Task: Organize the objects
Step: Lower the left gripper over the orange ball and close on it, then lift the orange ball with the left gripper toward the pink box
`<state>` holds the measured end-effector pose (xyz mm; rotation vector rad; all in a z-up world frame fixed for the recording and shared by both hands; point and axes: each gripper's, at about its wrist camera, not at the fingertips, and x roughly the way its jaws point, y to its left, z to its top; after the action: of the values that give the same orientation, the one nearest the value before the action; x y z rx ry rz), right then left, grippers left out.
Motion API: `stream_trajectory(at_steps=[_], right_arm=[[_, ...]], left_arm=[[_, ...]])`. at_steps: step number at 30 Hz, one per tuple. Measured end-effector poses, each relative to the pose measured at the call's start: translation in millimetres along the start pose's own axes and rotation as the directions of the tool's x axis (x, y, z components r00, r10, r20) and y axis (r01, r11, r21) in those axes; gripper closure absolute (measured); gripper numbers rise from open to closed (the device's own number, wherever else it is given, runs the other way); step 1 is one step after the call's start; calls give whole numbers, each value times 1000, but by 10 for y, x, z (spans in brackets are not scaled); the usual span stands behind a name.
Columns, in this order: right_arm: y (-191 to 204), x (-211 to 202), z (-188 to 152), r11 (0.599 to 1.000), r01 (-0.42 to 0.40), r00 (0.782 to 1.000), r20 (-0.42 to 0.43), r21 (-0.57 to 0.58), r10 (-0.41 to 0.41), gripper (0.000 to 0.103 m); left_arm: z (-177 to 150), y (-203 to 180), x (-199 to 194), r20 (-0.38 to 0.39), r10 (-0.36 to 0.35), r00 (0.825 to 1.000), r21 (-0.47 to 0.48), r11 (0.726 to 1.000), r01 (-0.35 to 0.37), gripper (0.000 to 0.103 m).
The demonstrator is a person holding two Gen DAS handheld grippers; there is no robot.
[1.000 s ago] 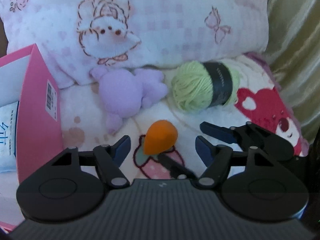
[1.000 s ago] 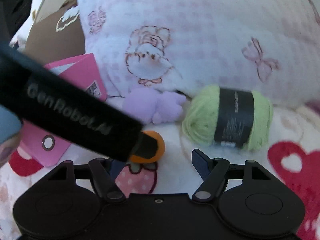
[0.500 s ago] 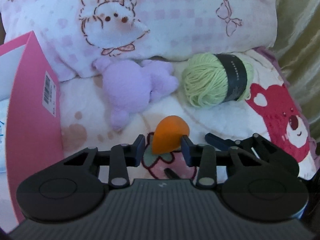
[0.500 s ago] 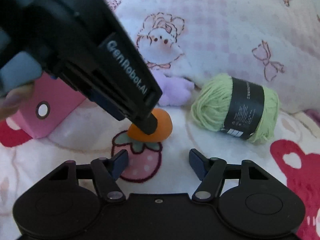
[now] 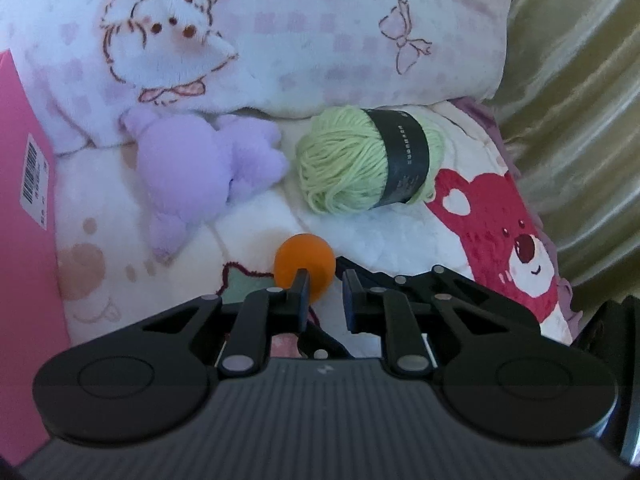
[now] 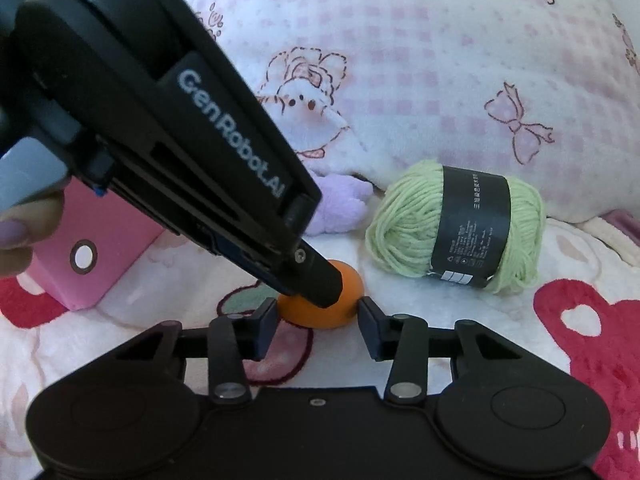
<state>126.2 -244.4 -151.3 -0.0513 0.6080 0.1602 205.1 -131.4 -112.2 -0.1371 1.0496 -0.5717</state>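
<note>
A small orange sponge (image 5: 304, 258) (image 6: 348, 284) lies on the printed blanket (image 5: 120, 240). My left gripper (image 5: 325, 300) is shut. Its tips (image 6: 320, 284) rest on the sponge's top, and nothing shows between its pads. My right gripper (image 6: 318, 320) has its jaws closing around the sponge, and both pads touch its sides. Behind the sponge a ball of green yarn (image 5: 344, 164) (image 6: 404, 224) with a black band lies on the right. A purple plush toy (image 5: 200, 172) (image 6: 344, 200) lies on the left.
A pink box (image 5: 24, 220) (image 6: 104, 248) stands at the left. A large pink-and-white pillow (image 5: 300, 40) (image 6: 440, 60) closes off the back. Golden fabric (image 5: 580, 100) hangs on the right. A person's fingers (image 6: 16, 232) hold the left gripper's handle.
The left jaws closed from wide open to shut, and the sponge now sits beyond their tips instead of between them. The right jaws narrowed onto the sponge's sides.
</note>
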Motion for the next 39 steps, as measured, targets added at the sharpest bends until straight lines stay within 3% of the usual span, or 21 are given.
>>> stream_trajectory(at_steps=[7, 12, 17, 26, 33, 39], right_arm=[[-72, -5, 21, 999, -11, 1000, -22, 41, 12, 54], [-107, 84, -6, 998, -19, 999, -44, 60, 22, 52], [-108, 28, -11, 997, -28, 999, -35, 65, 30, 53], [-69, -179, -16, 997, -45, 998, -39, 55, 47, 53], [18, -382, -37, 999, -49, 998, -50, 22, 50, 53], [24, -571, -61, 994, -78, 994, -71, 73, 83, 53]], left_arm=[[42, 47, 42, 12, 60, 998, 29, 998, -60, 75], [23, 58, 196, 2, 70, 998, 58, 996, -70, 76], [-14, 71, 151, 22, 52, 998, 29, 998, -52, 77], [-115, -26, 19, -9, 57, 998, 23, 998, -57, 78], [-198, -18, -181, -28, 17, 999, -18, 1000, -17, 78], [-301, -48, -355, -50, -6, 999, -24, 1000, 4, 78]])
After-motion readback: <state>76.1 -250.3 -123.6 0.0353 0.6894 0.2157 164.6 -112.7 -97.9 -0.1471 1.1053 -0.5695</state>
